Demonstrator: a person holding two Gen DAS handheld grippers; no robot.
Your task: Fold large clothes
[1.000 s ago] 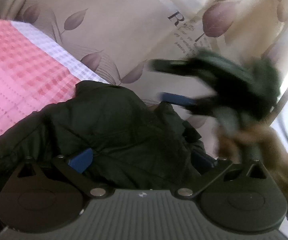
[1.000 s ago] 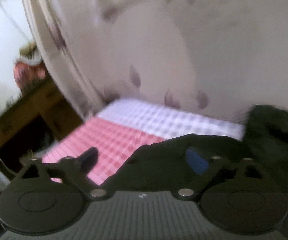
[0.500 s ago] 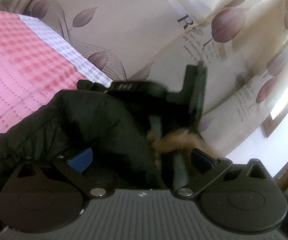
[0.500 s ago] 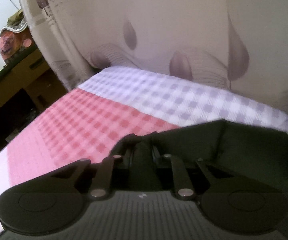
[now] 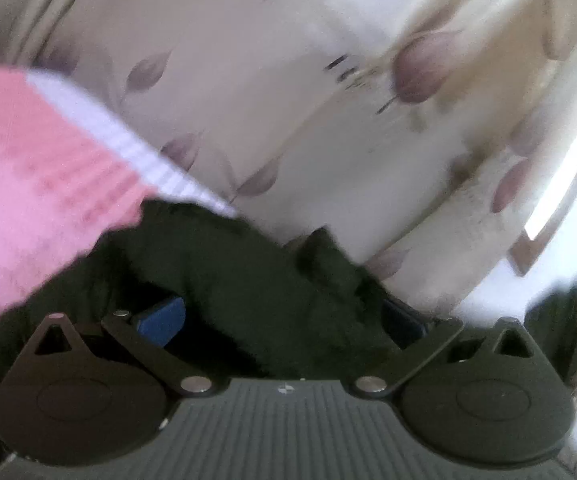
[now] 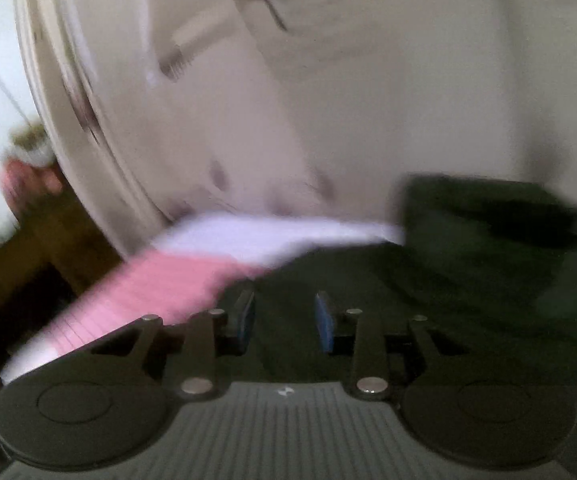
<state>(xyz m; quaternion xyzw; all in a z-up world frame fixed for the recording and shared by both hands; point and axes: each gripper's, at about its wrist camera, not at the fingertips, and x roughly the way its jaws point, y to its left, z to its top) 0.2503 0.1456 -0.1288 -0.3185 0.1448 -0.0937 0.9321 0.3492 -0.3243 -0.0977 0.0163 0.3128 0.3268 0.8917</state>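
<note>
A: Garment?
B: Very dark green, near black, plain.
A: Bed cover?
B: Pink check; the band along its far edge is white and pale lilac check.
A: Curtain?
B: Cream, printed with dusky purple leaves and some dark lettering.
A: Left tongs?
B: Black frame, grey ribbed body, blue pads.
A: Right tongs?
B: Same black and grey, blue pads.
A: Furniture at left in the right view?
B: Brown wood.
</note>
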